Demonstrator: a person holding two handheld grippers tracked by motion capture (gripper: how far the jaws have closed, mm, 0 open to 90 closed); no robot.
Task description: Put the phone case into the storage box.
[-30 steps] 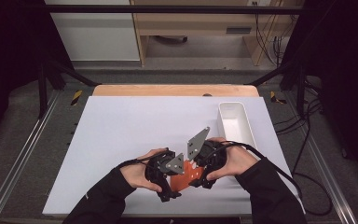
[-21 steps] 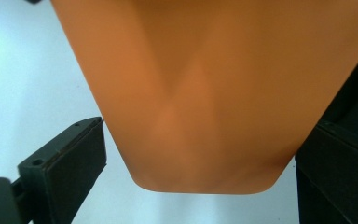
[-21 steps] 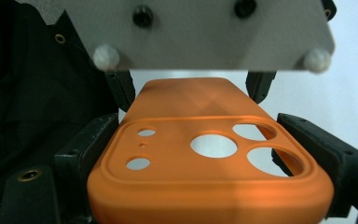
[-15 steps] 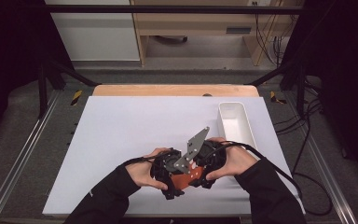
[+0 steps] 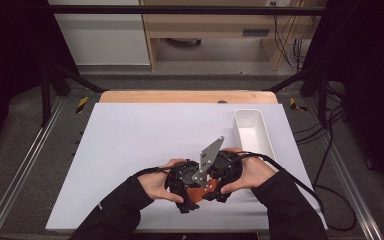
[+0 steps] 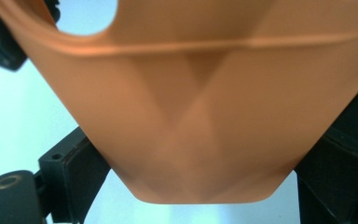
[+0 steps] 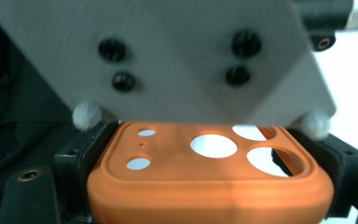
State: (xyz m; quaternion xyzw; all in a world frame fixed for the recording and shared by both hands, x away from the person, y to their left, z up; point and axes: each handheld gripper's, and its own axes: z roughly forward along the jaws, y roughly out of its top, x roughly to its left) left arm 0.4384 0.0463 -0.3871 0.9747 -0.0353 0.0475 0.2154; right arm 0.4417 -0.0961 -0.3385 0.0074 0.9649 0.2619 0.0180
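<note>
An orange phone case (image 5: 199, 193) with round camera cut-outs is held between my two grippers near the table's front edge. My right gripper (image 5: 221, 181) is shut on it: in the right gripper view the case (image 7: 205, 186) lies flat between the jaws of that gripper (image 7: 209, 149). My left gripper (image 5: 184, 186) comes from the other side; its jaws have just been closing with the case (image 6: 205, 116) between them, and the pads (image 6: 81, 156) now touch its sides. A grey three-cornered plate (image 5: 208, 160) stands up between the hands.
A white oblong tray (image 5: 240, 131) stands at the right of the white table top (image 5: 145, 135). A wooden strip (image 5: 185, 96) runs along the far edge. Black cables (image 5: 290, 175) trail off to the right.
Both hands have stayed close together over the case. The left gripper has shifted only slightly against the case; the right one has kept still.
</note>
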